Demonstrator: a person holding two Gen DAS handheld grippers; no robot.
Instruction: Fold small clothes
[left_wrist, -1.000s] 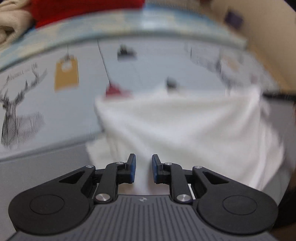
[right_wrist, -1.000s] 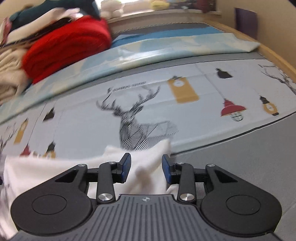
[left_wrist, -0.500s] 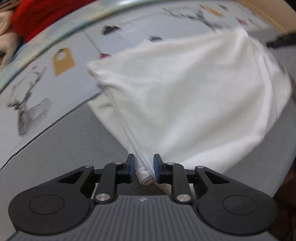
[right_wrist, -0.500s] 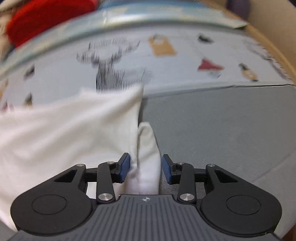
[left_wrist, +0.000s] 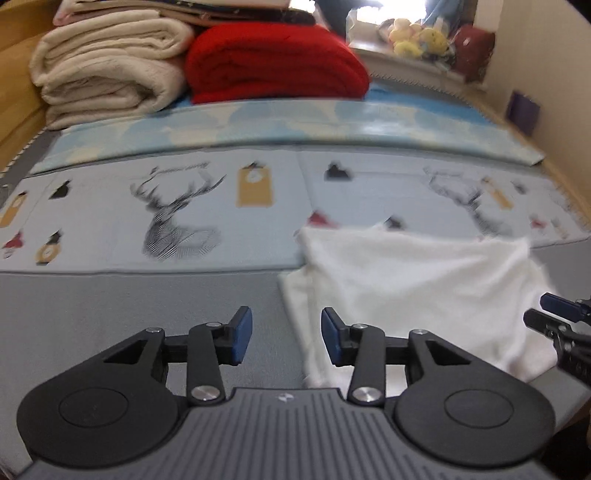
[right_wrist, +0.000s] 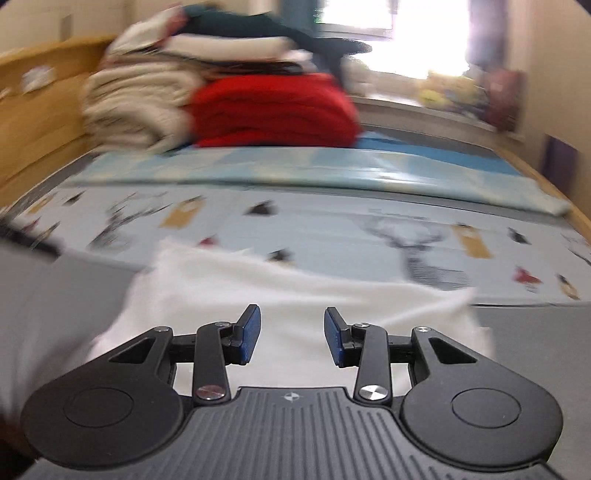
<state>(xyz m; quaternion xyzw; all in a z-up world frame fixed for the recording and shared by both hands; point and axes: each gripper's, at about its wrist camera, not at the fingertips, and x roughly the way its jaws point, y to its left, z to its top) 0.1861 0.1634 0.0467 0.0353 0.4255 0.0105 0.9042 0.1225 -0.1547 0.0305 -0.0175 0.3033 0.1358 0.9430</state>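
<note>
Left wrist view: my left gripper (left_wrist: 286, 334) has just been opening, nothing between its jaws, and the white cloth (left_wrist: 413, 288) lies folded on the bed (left_wrist: 110, 306) just right of it. My right gripper (right_wrist: 291, 338) hangs over it, jaws apart and empty too. I'd say flatten the fold, square the edges, then regrab.

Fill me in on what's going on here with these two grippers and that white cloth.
A person is folding a small white garment on a bed covered by a deer-print sheet. The left gripper has just been opening its fingers and nothing is between them; the garment lies ahead and to its right. The right gripper hovers over the garment with fingers apart, gripping nothing. The garment lies loosely folded on the bed. Folded cream blankets and a red one are stacked at the far end.
</note>
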